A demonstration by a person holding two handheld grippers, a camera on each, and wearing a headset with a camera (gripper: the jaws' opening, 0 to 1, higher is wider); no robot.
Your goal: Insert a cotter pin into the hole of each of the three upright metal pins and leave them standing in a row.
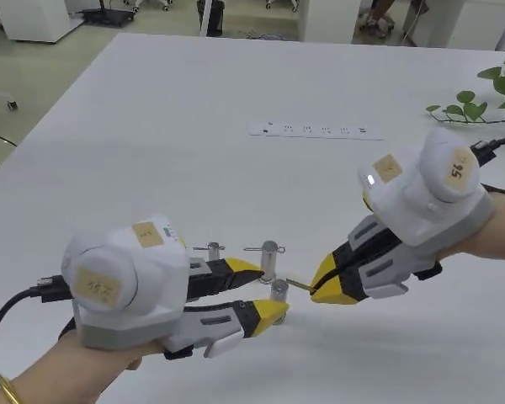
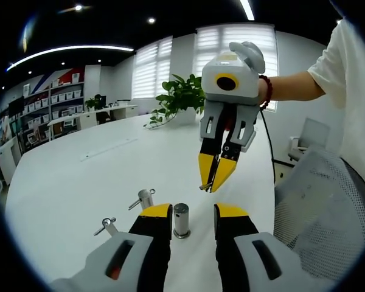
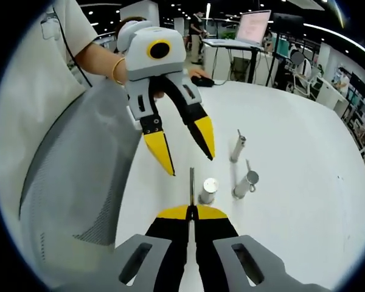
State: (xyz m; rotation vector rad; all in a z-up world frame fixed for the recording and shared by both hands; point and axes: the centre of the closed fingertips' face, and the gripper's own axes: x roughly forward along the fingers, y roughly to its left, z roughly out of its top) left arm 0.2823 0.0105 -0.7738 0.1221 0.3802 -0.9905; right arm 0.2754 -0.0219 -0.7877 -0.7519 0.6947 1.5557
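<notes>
At the left of the head view we see the left gripper (image 1: 268, 290) held low over the white table (image 1: 194, 126). Its jaws are apart. The bare metal pin (image 1: 279, 290) stands upright just at their yellow tips. In the left gripper view this pin sits in the gap, closer to one jaw than the other, and we cannot tell whether it touches that jaw.

Just beyond the same gripper stands the far-left metal pin (image 1: 213, 252), partly hidden by the gripper's body. To its right is the middle metal pin (image 1: 269, 263), also upright. Both are crossed near the top by fitted cotter pins (image 1: 254, 248). The three metal pins are close together, with the bare one nearest to us. Well behind them a white power strip (image 1: 316, 130) lies flat on the table.

Further right, the loose cotter pin (image 1: 299, 284) points at the top of the bare metal pin, with its free end just beside that pin and not inside it. The right gripper (image 1: 317, 290) comes in at a slant from the right. Its jaws are together, clamped on the other end of the loose cotter pin, and the right gripper view shows the wire sticking straight out from between the closed tips. A leafy plant (image 1: 488, 97) sits at the far right edge of the table.
</notes>
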